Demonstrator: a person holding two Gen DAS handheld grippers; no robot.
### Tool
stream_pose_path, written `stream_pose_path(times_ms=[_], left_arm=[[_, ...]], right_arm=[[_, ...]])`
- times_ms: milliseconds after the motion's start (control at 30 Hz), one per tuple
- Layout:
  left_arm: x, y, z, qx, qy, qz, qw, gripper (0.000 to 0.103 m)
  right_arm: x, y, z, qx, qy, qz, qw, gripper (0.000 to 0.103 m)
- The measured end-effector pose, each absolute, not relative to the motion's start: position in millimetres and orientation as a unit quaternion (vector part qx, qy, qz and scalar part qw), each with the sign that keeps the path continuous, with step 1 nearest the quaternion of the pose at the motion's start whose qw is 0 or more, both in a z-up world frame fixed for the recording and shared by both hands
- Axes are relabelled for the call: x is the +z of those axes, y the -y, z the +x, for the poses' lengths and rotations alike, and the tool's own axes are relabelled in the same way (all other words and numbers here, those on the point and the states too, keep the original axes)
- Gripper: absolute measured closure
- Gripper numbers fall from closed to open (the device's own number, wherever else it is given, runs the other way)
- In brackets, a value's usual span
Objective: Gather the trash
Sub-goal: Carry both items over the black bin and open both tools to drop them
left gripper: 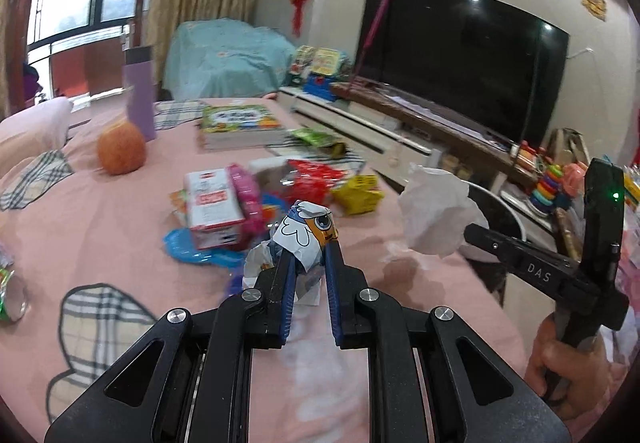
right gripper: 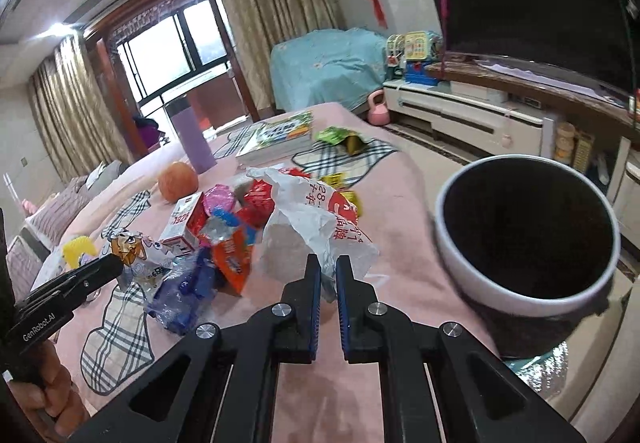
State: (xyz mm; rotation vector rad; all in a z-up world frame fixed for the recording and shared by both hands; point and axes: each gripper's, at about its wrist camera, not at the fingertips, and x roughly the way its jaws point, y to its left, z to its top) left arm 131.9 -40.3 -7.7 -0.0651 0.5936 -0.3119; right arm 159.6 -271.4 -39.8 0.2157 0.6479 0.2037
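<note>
Left gripper (left gripper: 306, 259): shut tight on a crumpled cartoon wrapper (left gripper: 306, 233), lifted a little above the pink blanket (left gripper: 120, 251). Right gripper (right gripper: 328, 271): pinched shut on a white plastic bag (right gripper: 316, 219) with red print, close to the right edge of the bed.

Just past both grippers: a pile of more trash in the middle of the bed, with a small red and white carton (left gripper: 214, 209), red wrappers (left gripper: 312, 179), a yellow wrapper (left gripper: 358, 193) and a blue wrapper (right gripper: 184, 291). Farther back toward the far edge: an orange (left gripper: 121, 149), a purple bottle (left gripper: 140, 91), a stack of books (left gripper: 240, 127) and a green packet (left gripper: 318, 137).

Beside the right edge of the bed, lower down: a round white bin (right gripper: 528, 239), dark inside.

Probably the step now: carry both pieces to the bin. Best to keep both grips tight, move right over the open mouth, then let go. Bag first, being nearer. Good to hold the floppy bag high, clear of the rim.

Hard to tell: the bottom of the bin, too dark. Lower side of the bin cut off by the right gripper. Pile blurry in the left view, so some wrappers hard to name.
</note>
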Motion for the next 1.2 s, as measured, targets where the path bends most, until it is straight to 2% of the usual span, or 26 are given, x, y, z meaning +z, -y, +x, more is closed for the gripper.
stream_pose_path(times_ms=[400,1200], left_arm=[[-10.9,118.5,134.6,-0.214,-0.3,0.002,0.93,0.09],[-5.4,224.5,175.8,-0.282,-0.311,0.025,0.907,0.09]], right_arm=[[-34.1,330.7,135.3,0.044,-0.303,0.131,0.943,0.096],[-39.1,409.8,136.5,-0.017,-0.303,0.159,0.939,0.096]])
